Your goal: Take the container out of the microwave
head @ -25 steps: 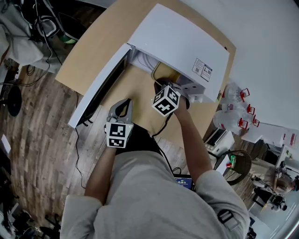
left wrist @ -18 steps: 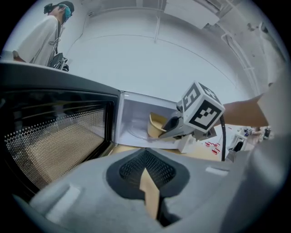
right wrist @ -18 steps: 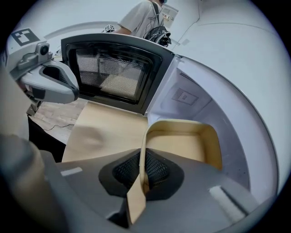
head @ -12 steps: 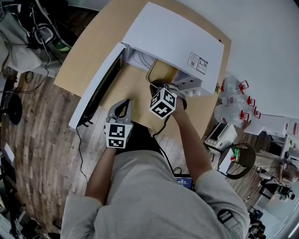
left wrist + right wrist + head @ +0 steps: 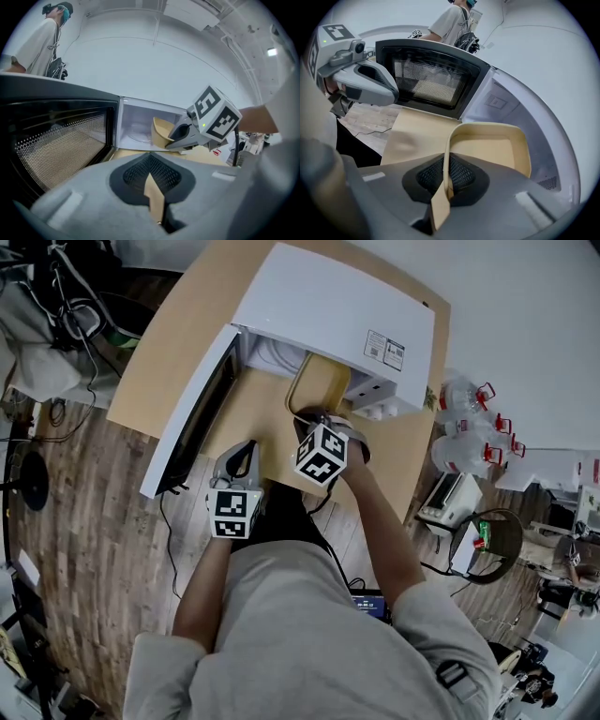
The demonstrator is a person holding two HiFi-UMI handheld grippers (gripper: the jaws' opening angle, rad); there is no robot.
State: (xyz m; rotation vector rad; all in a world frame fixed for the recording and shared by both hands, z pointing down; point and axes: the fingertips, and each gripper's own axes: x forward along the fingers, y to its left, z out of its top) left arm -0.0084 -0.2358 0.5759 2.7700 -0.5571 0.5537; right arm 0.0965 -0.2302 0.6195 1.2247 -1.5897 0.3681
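A white microwave point(image 5: 337, 315) stands on a tan table point(image 5: 187, 324) with its door point(image 5: 192, 413) swung open to the left. A shallow beige container point(image 5: 319, 385) sticks halfway out of the cavity, tilted. My right gripper point(image 5: 314, 418) is shut on its near rim; the right gripper view shows that rim point(image 5: 449, 154) pinched between the pads and the tray point(image 5: 487, 145) beyond. My left gripper point(image 5: 246, 451) hovers shut and holding nothing over the table's front edge, left of the right one. The left gripper view shows the container point(image 5: 161, 131) at the cavity mouth.
The open door point(image 5: 426, 77) stands just left of the container's path. Water bottles point(image 5: 469, 437) and a small appliance point(image 5: 445, 502) sit right of the table. Bags and cables point(image 5: 47, 315) lie on the wooden floor at left. A person point(image 5: 454, 21) stands behind the microwave.
My right gripper has drawn back toward me with the container, which now shows farther out of the microwave. The left gripper has stayed put.
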